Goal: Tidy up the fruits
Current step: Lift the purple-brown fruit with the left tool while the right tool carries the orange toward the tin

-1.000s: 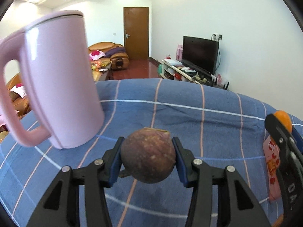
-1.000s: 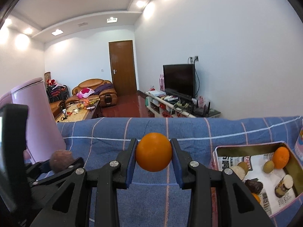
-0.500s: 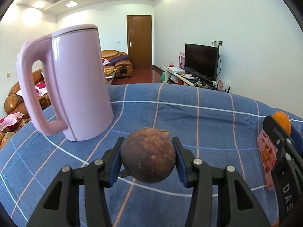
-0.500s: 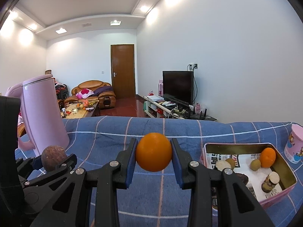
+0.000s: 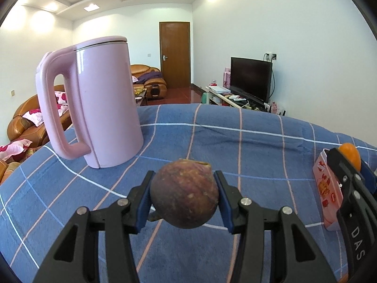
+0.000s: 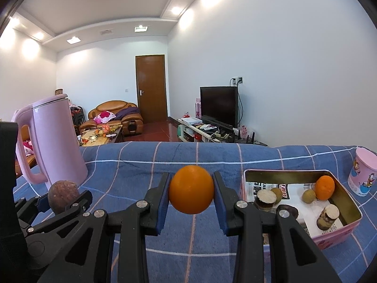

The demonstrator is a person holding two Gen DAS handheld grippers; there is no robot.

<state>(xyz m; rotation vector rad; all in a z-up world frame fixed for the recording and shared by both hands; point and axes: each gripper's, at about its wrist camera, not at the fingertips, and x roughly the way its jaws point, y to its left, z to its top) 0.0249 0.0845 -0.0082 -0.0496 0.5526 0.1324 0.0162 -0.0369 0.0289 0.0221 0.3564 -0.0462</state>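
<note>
We see the tall pink plastic kettle standing on the blue checked tabletop; our left gripper clamps a brown-purple round fruit in its jaws, our right gripper an orange round fruit, beside the pink rectangular tin holding more fruit.

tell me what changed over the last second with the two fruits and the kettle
Both views pulled back and levelled: the pink kettle, close and tilted in frame a second ago, now looks upright and farther off, and the pink tin shows more fully. Nothing was taken or let go. The left tongs stay shut on the brown fruit, the right tongs on the orange, both above the blue cloth.
</note>
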